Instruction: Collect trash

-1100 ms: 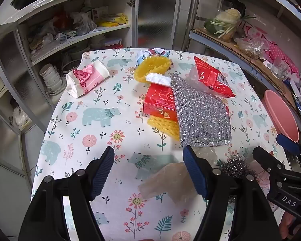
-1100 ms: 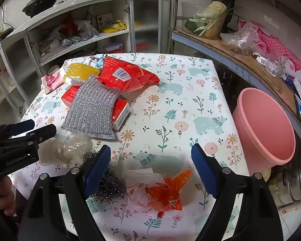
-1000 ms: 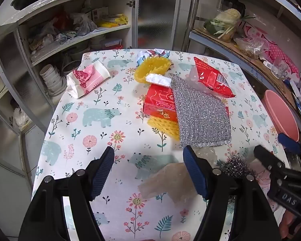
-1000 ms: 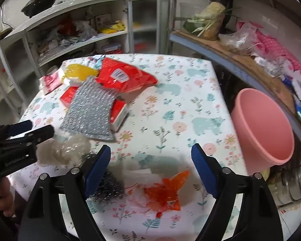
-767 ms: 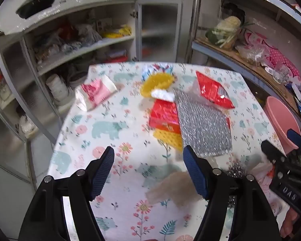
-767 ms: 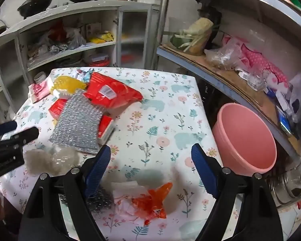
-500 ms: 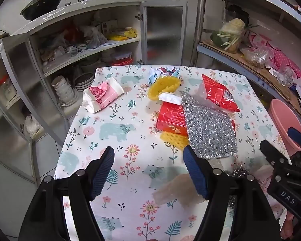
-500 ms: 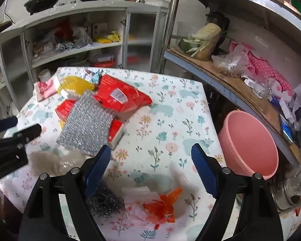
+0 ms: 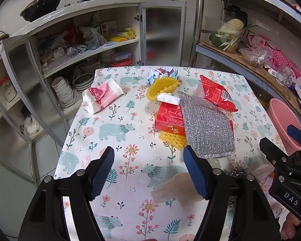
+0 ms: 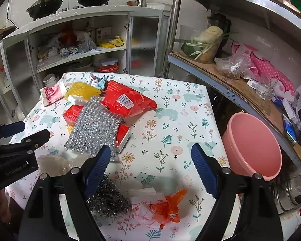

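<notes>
The tabletop [image 9: 114, 124], under a cloth printed with bears and flowers, carries all the trash. Beside its right edge stands a pink basin [image 10: 252, 146], empty as far as the right view shows. In the middle of the cloth a silver mesh cloth [image 9: 206, 128] lies over a red box [image 9: 169, 116], with a red snack bag [image 9: 216, 94] just behind it and a yellow foam net [image 9: 162, 85] further back; a pink-and-white packet [image 9: 101, 96] lies apart on the left.

The left tool [image 9: 148, 172] hangs above the near part of the cloth, its jaws wide apart and gripping nothing; a crumpled clear wrapper [image 9: 176, 186] lies on the cloth just under its right finger. The right tool [image 10: 152, 166] is likewise spread wide and empty, with a steel-wool ball [image 10: 107, 200] under its left finger and a crumpled orange-and-white wrapper [image 10: 160, 204] on the cloth between its fingers, nearer the camera.

The right view shows the orange-and-white wrapper and the steel-wool ball whole, and the inside of the basin; in the left view these are mostly hidden behind the tools. The left view alone shows a second piece of yellow foam net [image 9: 170, 138] poking out from under the red box.
</notes>
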The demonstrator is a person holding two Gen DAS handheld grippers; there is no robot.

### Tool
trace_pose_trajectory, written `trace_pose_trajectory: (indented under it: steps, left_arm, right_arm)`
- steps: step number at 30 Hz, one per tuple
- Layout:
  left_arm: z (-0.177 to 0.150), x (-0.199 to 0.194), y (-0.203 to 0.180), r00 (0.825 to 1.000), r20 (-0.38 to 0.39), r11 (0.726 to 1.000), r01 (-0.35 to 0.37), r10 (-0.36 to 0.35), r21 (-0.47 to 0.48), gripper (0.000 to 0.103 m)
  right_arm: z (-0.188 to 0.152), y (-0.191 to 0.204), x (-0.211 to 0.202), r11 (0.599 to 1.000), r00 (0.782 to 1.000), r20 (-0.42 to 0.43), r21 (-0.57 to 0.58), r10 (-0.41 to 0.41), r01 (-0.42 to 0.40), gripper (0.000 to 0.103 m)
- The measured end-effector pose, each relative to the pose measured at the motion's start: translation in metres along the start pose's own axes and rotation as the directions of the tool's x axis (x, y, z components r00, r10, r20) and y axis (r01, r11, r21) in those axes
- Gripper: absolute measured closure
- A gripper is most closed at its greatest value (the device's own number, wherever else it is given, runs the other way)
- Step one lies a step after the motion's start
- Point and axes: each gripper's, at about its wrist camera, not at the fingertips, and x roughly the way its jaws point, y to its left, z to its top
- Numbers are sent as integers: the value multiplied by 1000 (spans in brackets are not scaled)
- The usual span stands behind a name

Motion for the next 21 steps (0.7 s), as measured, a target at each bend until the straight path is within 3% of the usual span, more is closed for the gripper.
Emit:
trace_pose_trajectory:
  steps: [21]
  left_arm:
    - [0,-6,-2,1000,13,1000,-4,4,5,33]
  right_arm:
    - [-2,0,-5,1000,999,15,-7,-29,29,20]
